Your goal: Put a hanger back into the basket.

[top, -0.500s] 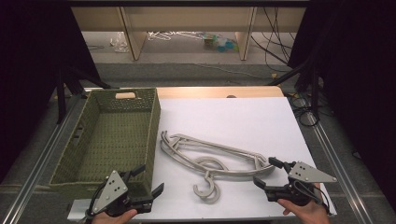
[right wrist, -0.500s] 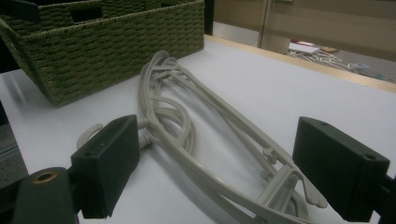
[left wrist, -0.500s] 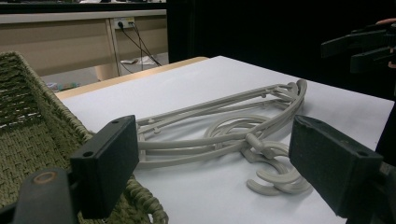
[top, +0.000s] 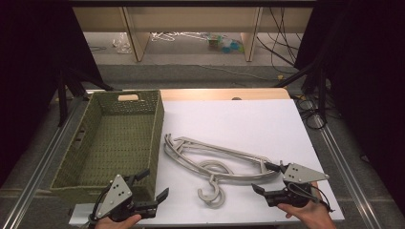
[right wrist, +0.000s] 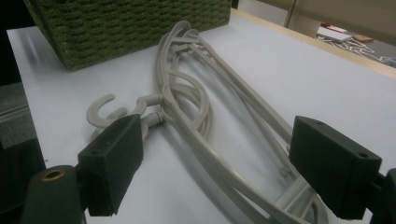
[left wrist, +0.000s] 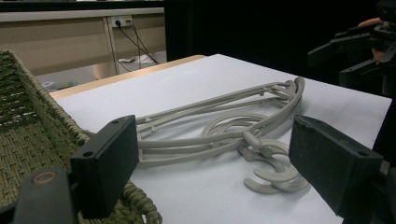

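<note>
A bundle of grey plastic hangers (top: pixel 217 164) is seen lying flat on the white table sheet (top: pixel 248 121), just beside the long wall of the green woven basket (top: pixel 71 164), hooks pointing toward the person's edge. The hangers are nested and interlocked; how many there are can't be told, prob. three or more.

The left gripper (top: pixel 153 183) is held at the basket's near corner w/ jaws spread wide and nothing between them. The right gripper (top: pixel 270 176) is held at the hangers' right end, jaws also spread wide; in the right gripper view the hanger arms are framed between the jaws but aren't pressed by either pad, so nothing is gripped.

Risks from here, as judged:
- If only one hanger is pinched, the rest may be dragged along by the tangled hooks (top: pixel 212 191), then dropped partway.
- Thin, smooth, rounded bars may be squeezed out of the flat pads if caught off-centre.
- If the bundle is lifted from one end only, the far end may be swung into the basket wall or caught on its rim.
- The left gripper is close to the weave (left wrist: pixel 28 135); the basket may be nudged or a jaw snagged if it's moved w/o clearance.
- The sheet may be pulled if the jaws are scraped across it.
</note>
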Available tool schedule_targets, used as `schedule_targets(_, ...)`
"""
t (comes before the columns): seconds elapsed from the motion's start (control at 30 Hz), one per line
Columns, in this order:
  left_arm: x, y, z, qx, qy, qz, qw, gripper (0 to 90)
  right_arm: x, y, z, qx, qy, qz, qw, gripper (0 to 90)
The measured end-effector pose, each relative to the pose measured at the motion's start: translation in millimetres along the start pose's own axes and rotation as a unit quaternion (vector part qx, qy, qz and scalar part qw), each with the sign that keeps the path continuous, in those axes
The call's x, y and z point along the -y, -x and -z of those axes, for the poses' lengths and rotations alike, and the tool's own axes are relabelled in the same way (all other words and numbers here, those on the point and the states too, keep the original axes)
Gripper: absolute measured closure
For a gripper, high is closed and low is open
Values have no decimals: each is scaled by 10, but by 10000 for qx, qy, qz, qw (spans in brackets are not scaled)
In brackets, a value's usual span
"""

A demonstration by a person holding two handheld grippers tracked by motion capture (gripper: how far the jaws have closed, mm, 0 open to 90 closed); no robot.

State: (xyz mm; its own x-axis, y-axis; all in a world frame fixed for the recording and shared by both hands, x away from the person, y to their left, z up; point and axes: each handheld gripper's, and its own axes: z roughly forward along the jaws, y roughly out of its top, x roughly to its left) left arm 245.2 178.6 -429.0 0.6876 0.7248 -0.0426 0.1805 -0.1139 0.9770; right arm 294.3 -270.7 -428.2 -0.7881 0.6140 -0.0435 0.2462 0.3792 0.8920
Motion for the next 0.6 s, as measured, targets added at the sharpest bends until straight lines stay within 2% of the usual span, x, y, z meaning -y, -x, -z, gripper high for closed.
schedule_targets(0.17,1,-1,-1,0,-1,1,10000,159,-13,20,-53,-69,-37,63,9999,200)
schedule_targets(0.3,3,3,-3,2,-15,-4,10000,159,-27,18,-90,-144,-228,120,9996,202)
schedule_targets(0.37,2,4,-5,5,-11,1,10000,159,-30,18,-115,-148,-211,166,9995,205)
schedule_targets(0.4,2,3,-11,13,-7,6,10000,159,-48,22,-151,-188,-383,262,9987,210)
schedule_targets(0.6,3,3,-10,9,-6,20,10000,159,-82,41,-263,-349,-654,404,9964,234)
